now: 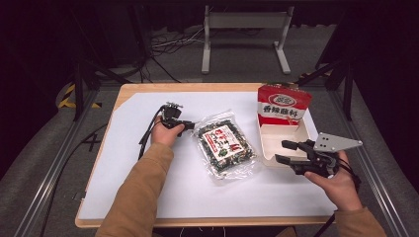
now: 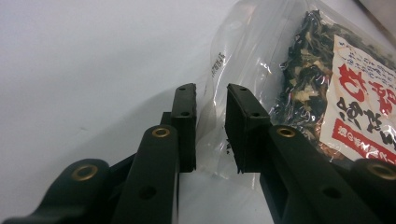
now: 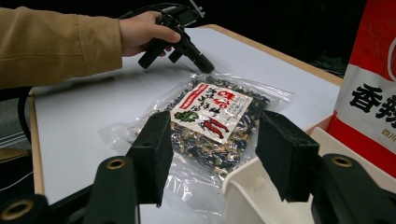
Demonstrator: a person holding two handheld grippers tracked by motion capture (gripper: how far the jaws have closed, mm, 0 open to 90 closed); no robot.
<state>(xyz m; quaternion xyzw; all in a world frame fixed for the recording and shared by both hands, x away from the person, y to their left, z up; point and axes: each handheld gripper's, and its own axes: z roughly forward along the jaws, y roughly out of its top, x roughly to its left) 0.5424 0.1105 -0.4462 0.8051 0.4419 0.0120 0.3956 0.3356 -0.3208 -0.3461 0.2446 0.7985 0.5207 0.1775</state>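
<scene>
Figure: grasp on a snack pouch. The clear pouch (image 1: 226, 146) of dark dried food with a red-and-white label lay flat near the middle of the white-covered bench (image 1: 148, 187), its long side running from far left to near right. The left claw (image 1: 189, 126), held in a hand with a tan sleeve, sat at the pouch's far-left corner; in the left gripper view its jaws stood narrow, with the transparent sealed edge (image 2: 212, 100) of the pouch between them. A slim gap remained on each side of the film, so the pads did not appear to press on it yet. Taking the empty margin rather than the filled body probably spared the contents from crushing and gave a thin, flat tab to pinch. The right claw (image 1: 285, 151) waited at the near right, jaws wide and holding nothing, just beside the near rim of a cream tray (image 1: 269, 148). Behind the tray stood a red-and-white bag (image 1: 283, 104) with printed characters. The tray's place beside the pouch suggested it as the likely destination, with the right claw poised to steady it.
</scene>
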